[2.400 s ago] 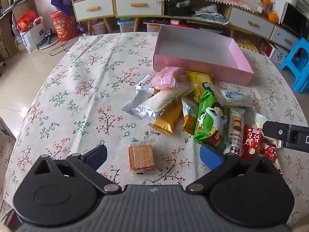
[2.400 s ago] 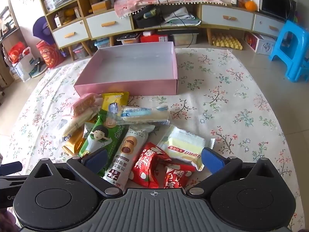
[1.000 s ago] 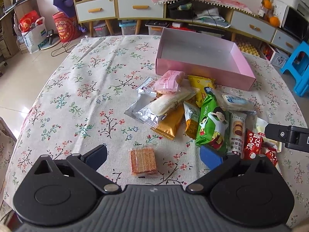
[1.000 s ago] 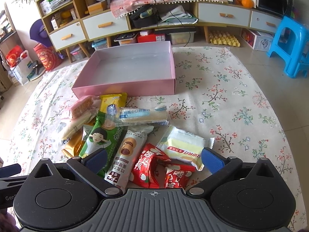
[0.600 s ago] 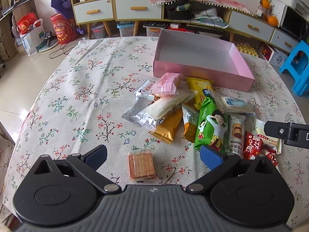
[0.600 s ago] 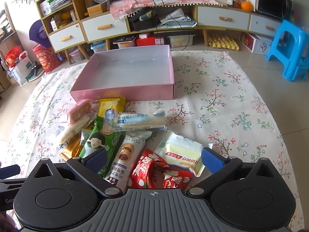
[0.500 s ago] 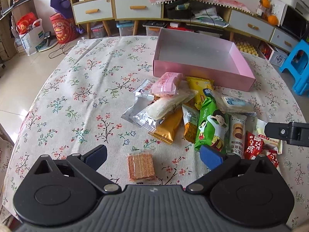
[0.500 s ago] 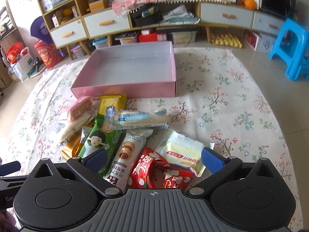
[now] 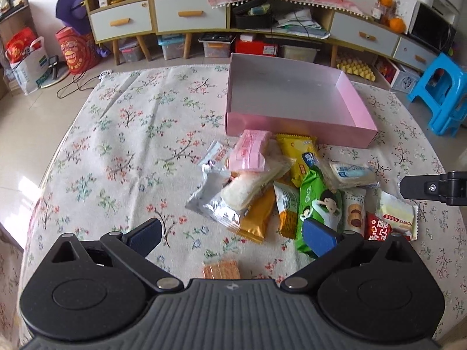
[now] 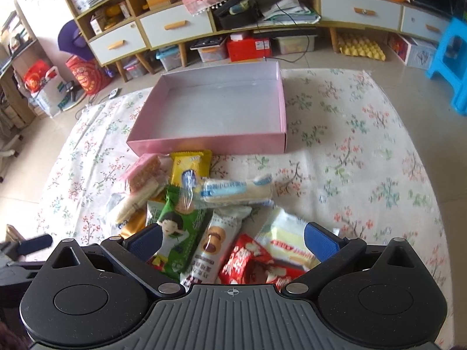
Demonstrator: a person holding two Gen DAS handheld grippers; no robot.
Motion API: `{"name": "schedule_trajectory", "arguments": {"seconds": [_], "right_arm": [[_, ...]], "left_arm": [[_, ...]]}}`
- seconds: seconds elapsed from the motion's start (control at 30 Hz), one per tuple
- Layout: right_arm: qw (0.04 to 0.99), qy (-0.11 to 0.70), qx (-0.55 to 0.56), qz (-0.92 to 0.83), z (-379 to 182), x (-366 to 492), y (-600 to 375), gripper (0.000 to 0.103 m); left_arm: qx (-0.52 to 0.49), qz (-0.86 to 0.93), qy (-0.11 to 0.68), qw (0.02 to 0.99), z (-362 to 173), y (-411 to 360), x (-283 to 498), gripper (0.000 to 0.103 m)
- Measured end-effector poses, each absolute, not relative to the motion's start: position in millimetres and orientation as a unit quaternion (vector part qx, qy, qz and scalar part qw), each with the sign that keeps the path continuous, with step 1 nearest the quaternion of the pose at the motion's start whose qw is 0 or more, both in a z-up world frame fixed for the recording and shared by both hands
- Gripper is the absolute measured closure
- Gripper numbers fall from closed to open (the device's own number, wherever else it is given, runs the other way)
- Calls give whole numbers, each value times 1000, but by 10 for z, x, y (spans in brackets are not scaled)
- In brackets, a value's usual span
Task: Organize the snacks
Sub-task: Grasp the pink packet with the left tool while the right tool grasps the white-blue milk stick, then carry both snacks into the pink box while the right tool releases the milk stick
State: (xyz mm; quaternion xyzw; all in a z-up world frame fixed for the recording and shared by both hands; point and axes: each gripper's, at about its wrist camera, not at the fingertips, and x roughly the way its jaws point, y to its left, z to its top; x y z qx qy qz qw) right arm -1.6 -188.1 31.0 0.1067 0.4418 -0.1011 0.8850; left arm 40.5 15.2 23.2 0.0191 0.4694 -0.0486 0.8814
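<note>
Both grippers, left (image 9: 232, 234) and right (image 10: 232, 240), are hovering wide open and empty over the snacks (image 9: 280, 186) lying beside the box (image 10: 204, 143). Wrappers look light, crinkly, slippery; pinching mid-body seems safest.

On your tabletop (image 9: 122, 134), the snack pile (image 9: 292, 186) lies just before the box (image 9: 292, 102). One wafer pack (image 9: 221, 269) sits apart, nearer you, left of the pile.

wafer pack (image 9: 221, 270) half hidden, red packet (image 10: 251, 265) partly covered
</note>
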Motion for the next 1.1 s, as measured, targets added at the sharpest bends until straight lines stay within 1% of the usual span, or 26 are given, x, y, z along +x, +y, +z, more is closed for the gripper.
{"name": "schedule_trajectory", "arguments": {"seconds": [0.1,0.27,0.33,0.4,0.47,0.53,0.57,0.63,0.77,0.83,0.87,0.9,0.93,0.97,1.0,1.1], "right_arm": [[879,449,129,-94,292,121,-1941,0],[865,453,193,-99,69,296,-2117,0],[855,454,224,-108,-105,333,-2208,0],[834,478,249,-118,-244,436,-2286,1],[831,470,274,-117,-275,515,-2359,3],[828,464,290,-126,-287,586,-2414,3],[824,463,301,-127,-294,615,-2437,4],[814,463,326,-128,-345,669,-2488,10],[794,474,353,-141,-461,766,-2529,20],[788,476,362,-145,-520,797,-2544,31],[785,477,368,-147,-550,804,-2553,34],[781,478,375,-149,-579,813,-2557,38],[781,473,377,-152,-580,815,-2554,38],[783,470,377,-155,-568,817,-2550,42],[784,469,377,-154,-570,824,-2541,53],[785,460,385,-157,-589,812,-2520,62]], "left_arm": [[14,-55,465,883,251,190,554,2],[0,-67,449,891,107,220,810,11],[-25,-84,452,888,3,247,897,22],[-42,-102,454,884,-46,228,1008,29],[-50,-120,442,887,-61,198,1085,31],[-59,-131,442,885,-100,178,1163,40],[-67,-136,444,883,-127,186,1197,42],[-76,-136,452,878,-195,179,1268,50],[-82,-126,466,872,-278,162,1382,58],[-93,-118,472,869,-292,163,1391,66],[-101,-115,474,867,-294,179,1391,65],[-109,-112,476,865,-291,190,1393,67],[-115,-109,478,864,-288,196,1393,70],[-120,-107,480,862,-286,205,1393,70],[-123,-104,482,861,-283,207,1389,71],[-128,-96,483,861,-275,214,1371,72]]}}
